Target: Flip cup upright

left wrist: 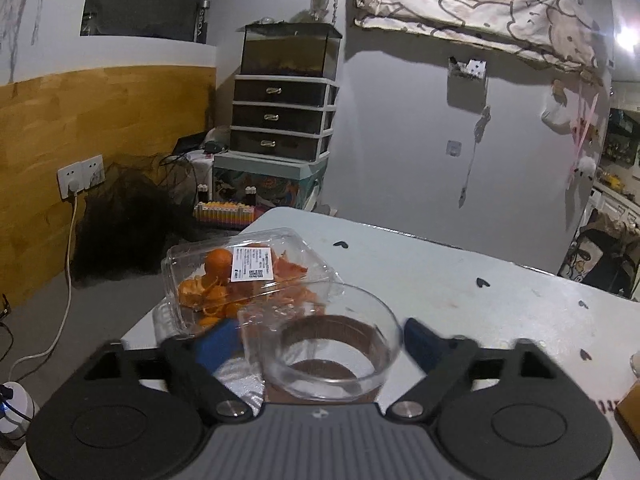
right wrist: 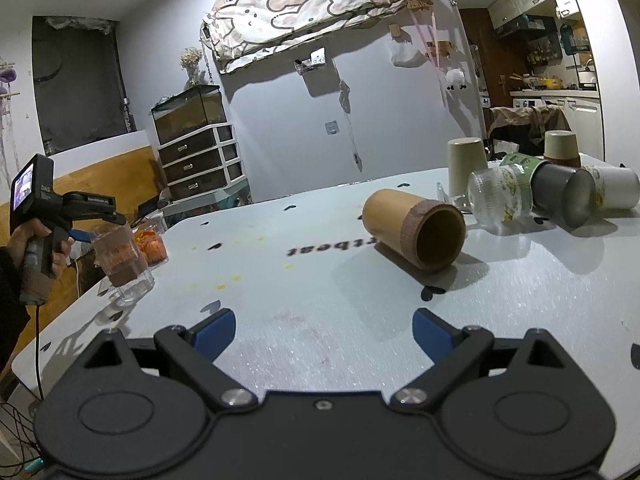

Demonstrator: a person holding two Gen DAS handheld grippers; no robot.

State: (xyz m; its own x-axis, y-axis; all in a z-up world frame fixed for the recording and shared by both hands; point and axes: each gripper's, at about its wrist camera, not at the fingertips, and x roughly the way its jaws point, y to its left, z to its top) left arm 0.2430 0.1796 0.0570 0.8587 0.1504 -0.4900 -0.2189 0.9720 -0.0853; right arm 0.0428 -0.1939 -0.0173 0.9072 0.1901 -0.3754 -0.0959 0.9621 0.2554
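My left gripper (left wrist: 320, 340) sits spread around a glass cup (left wrist: 332, 356) that stands mouth-up near the table (left wrist: 460, 280) edge, not squeezing it as far as I can tell. My right gripper (right wrist: 324, 332) is spread and empty. The bamboo cup (right wrist: 416, 234) lies sideways ahead; I reckon a sloppy grab could roll it into the other cups (right wrist: 520, 196).

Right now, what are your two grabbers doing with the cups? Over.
Left gripper open around upright glass cup. Right gripper open, empty, facing bamboo cup lying on its side. Orange box just behind glass cup.
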